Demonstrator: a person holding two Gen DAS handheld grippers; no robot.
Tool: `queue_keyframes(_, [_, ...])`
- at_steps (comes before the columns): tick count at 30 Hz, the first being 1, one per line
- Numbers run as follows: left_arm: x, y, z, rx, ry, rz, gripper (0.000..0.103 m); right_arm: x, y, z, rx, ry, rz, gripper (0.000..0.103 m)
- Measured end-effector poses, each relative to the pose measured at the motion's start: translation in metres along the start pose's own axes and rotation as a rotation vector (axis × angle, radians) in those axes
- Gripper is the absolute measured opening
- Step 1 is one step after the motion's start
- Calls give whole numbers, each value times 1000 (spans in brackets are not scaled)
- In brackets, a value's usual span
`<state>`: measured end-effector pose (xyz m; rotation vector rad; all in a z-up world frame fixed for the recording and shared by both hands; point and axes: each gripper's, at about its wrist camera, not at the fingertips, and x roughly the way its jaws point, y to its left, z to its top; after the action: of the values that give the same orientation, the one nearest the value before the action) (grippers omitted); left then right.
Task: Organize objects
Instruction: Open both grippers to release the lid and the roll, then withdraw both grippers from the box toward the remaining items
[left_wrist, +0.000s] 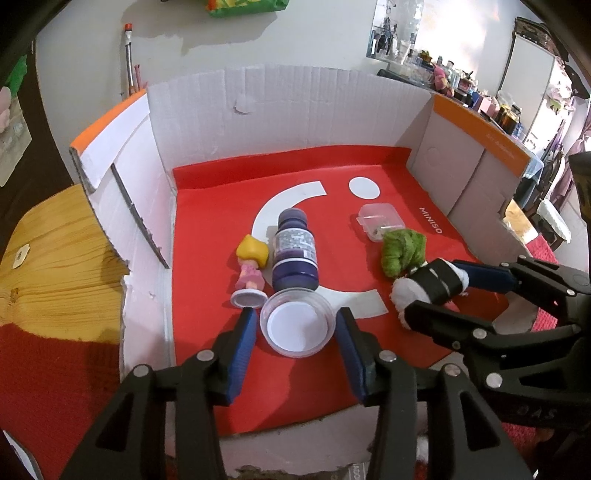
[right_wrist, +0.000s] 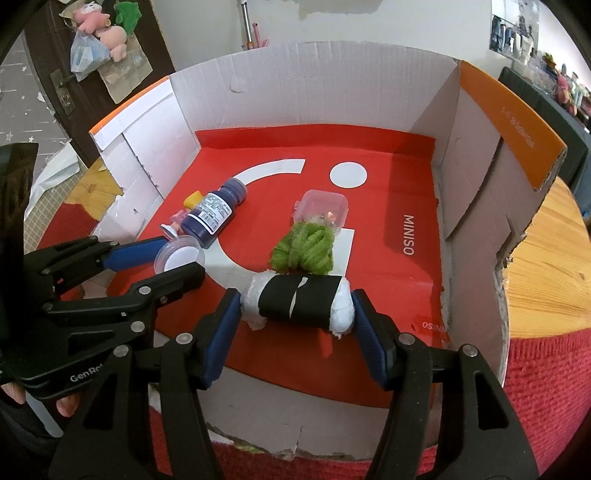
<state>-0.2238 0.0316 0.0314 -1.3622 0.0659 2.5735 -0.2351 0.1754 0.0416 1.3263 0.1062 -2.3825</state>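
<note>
White roll (right_wrist: 301, 301), black-banded, perhaps tape-wrapped, lying sideways.

I see pink plush toys (right_wrist: 105, 31) hanging on the dark door (right_wrist: 44, 74); cluttered shelf (left_wrist: 461, 85) along the wall.

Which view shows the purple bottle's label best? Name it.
The left wrist view: the purple bottle lies close, label facing up. The right wrist view shows it smaller and farther off, lying at a slant.
</note>
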Motion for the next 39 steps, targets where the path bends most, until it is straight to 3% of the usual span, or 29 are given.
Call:
queue_keyframes(19, [-28, -2, -8, -3, -51, 21, 59, -32, 12, -9, -6, -55, 7, 71])
queue_keyframes(39, [-71, -5, -29, -8, -127, 38, 76, -77, 31, -31, -12, -122, 6, 85])
